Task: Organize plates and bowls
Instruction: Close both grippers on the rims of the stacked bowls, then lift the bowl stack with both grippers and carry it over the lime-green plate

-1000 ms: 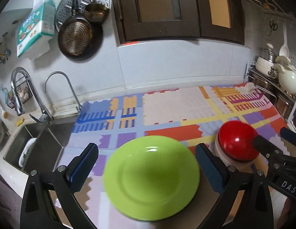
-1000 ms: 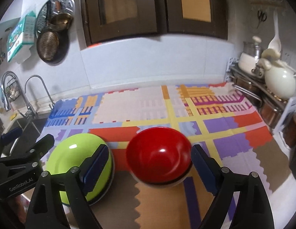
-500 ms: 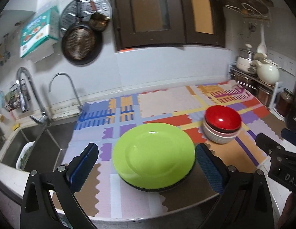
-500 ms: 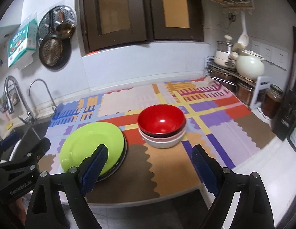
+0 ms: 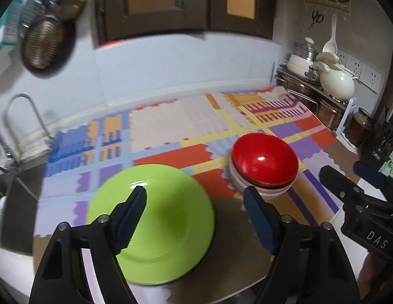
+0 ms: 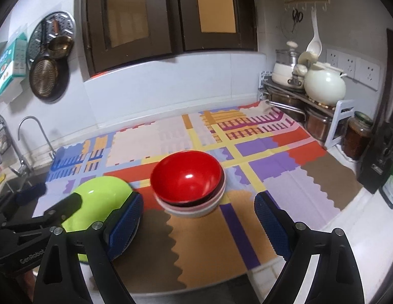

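Kitchen counter fills both of my views, covered by a patchwork mat (image 6: 249, 167) in purple, orange, yellow and cream blocks, with white wall tile and dark wooden cabinet doors (image 6: 156, 17) behind it. At the far left I see the sink (image 5: 9, 185) with its curved tap (image 6: 32, 129), and pans (image 6: 44, 78) hanging on the wall above. On the right a metal rack carries a cream pot (image 6: 324, 86) and a lidded saucepan.

On the mat's near side, the lime-green plate (image 5: 156, 217) lies on top of a darker plate whose rim just shows beneath it. Just to its right stands the stack of bowls: a red bowl (image 6: 187, 179) nested in a dark one, which sits in a white one.

My left gripper (image 5: 196, 217) hovers over the green plate's right part; its jaws are closing, the left finger above the plate's face, the right finger past its edge, neither pressing on it that I can see. My right gripper (image 6: 199, 220) stands wide and holds nothing, just short of the bowl stack.
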